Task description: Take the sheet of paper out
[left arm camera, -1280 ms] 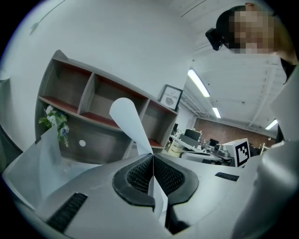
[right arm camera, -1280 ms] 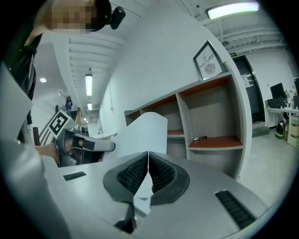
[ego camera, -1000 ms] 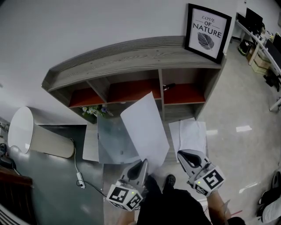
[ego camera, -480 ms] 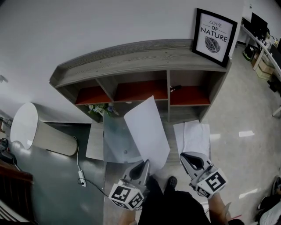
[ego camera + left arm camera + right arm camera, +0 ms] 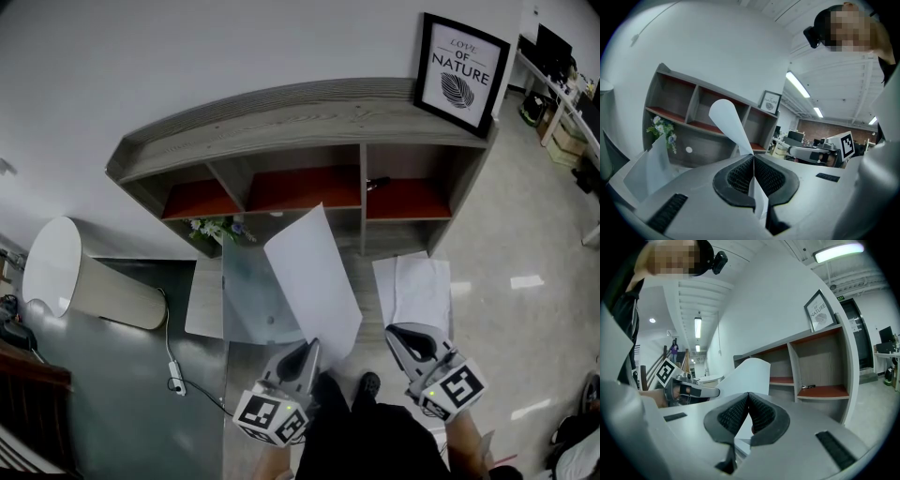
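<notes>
A white sheet of paper (image 5: 314, 277) stands up tilted from my left gripper (image 5: 307, 354), which is shut on its lower edge. In the left gripper view the sheet (image 5: 726, 117) runs between the closed pads of the left gripper (image 5: 753, 157) and curls upward. My right gripper (image 5: 405, 336) hovers to the right. Its pads (image 5: 761, 416) meet at the tip of the right gripper (image 5: 749, 393) and nothing sticks out past them. A clear plastic sleeve (image 5: 251, 300) lies on the floor to the left of the sheet. The sleeve (image 5: 647, 164) is also visible in the left gripper view.
A grey shelf unit (image 5: 309, 117) with red-floored compartments stands ahead, a framed print (image 5: 459, 70) on its top right. Flowers (image 5: 216, 230) sit at its lower left. More white papers (image 5: 412, 286) lie ahead of the right gripper. A white lampshade (image 5: 70, 281) and a cable (image 5: 173, 375) are at left.
The head camera has shifted a little. Both grippers and the held sheet stay where they were.
</notes>
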